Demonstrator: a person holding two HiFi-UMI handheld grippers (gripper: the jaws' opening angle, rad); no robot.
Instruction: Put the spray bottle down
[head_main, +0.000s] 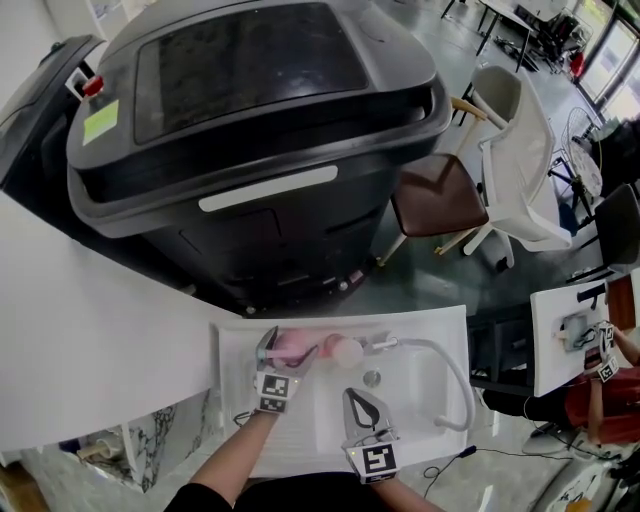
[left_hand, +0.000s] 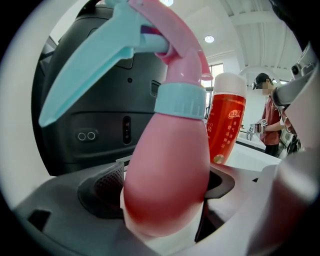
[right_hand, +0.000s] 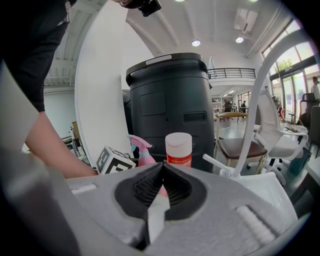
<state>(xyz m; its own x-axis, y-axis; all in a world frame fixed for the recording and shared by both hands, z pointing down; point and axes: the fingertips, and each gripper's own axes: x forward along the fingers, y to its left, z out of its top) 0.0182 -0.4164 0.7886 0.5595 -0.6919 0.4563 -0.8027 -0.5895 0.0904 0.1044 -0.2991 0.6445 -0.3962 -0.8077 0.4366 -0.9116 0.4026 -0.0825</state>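
Clamping the spray bottle (left_hand: 167, 175) in the left gripper (head_main: 288, 350), right gripper (right_hand: 161, 185) pinched together on nothing; probably needs seating on the sink rim (head_main: 240, 345), then letting go.
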